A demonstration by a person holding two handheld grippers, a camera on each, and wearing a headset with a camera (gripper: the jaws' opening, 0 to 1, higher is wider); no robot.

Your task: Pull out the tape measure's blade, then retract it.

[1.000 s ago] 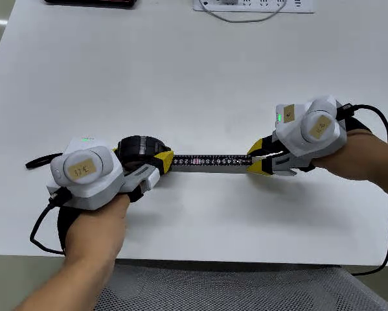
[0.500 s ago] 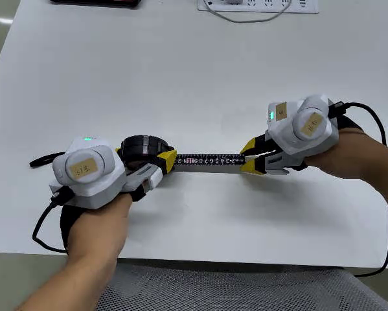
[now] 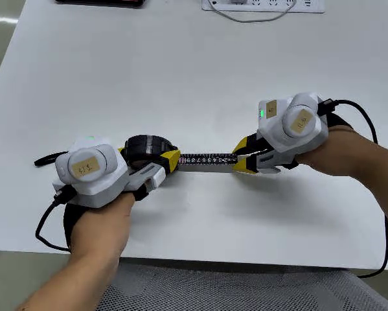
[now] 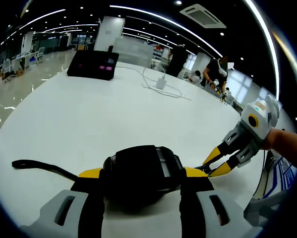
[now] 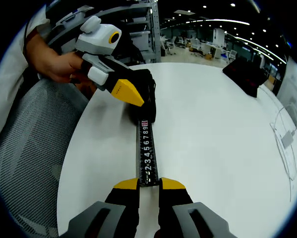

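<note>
- worktop (image 3: 181,78): white and smooth. The tape measure's case (image 3: 144,148) is held at its near left, with the blade (image 3: 206,159) run out to the right, low over the surface. Little friction is offered, so a released case would likely be dragged along by the spring.
- left hand-held gripper (image 3: 160,165): jaws are clamped around the case, one on each side. The case is rounded. If the clamp is eased or the pull is taken off-axis, the case could be rotated or squeezed out.
- right hand-held gripper (image 3: 240,159): jaws are narrowed onto the blade's free end, which is pinched between the yellow tips. Thin, slick steel is being gripped, so slip is judged the main risk. The blade would then be snapped back uncontrolled and the hook slammed into the case.
- tape measure's case: whether a lock is set cannot be told. If it is set, nothing will be retracted, and a blade pushed in by force could be buckled.
- blade: a short length is out, straight, numbers up. It could be kinked if the right hand-held gripper is lifted or twisted out of line with the case mouth.
- strap (image 3: 45,159): it is trailed left from the case along the worktop. It could be snagged under the person's hand or a cable, and the case jerked.
</note>
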